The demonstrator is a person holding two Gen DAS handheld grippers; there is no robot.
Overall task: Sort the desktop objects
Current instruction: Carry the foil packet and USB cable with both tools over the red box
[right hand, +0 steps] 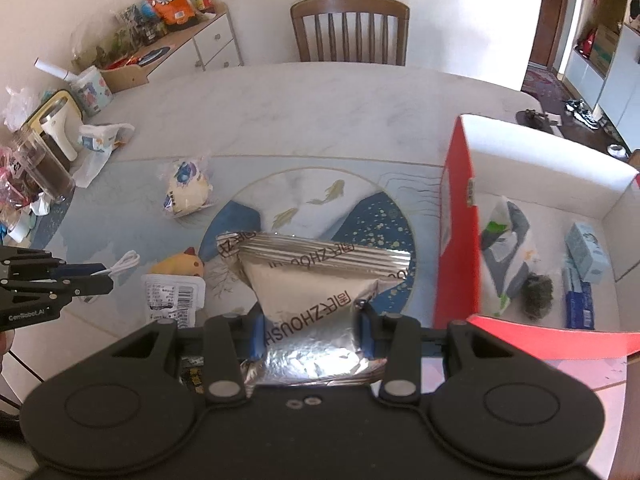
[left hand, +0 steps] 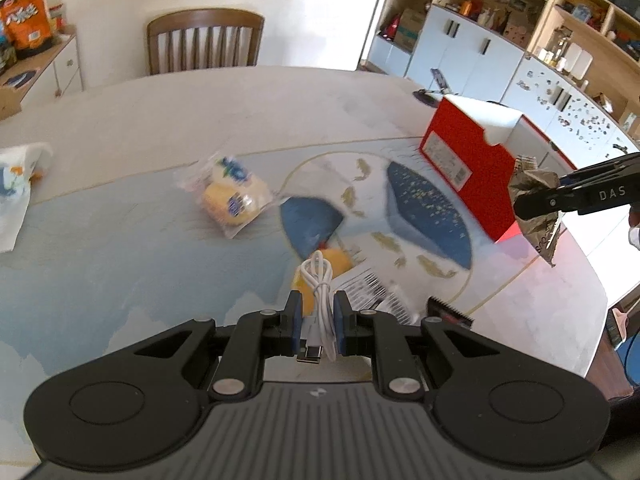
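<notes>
The left hand-held gripper pinches a coiled white USB cable above the table, while the right hand-held gripper clamps a crinkled silver foil packet, probably bound for the open red-and-white cardboard box at three o'clock.

Both wrist views overlooking table, close.

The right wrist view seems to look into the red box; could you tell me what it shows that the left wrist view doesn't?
Only the right wrist view shows the red box's contents: a tissue pack and small blue cartons.

Only the left wrist view shows the USB plug of the white cable.

Both show the left gripper holding that cable, the right gripper holding the foil packet, and the wrapped bread.
</notes>
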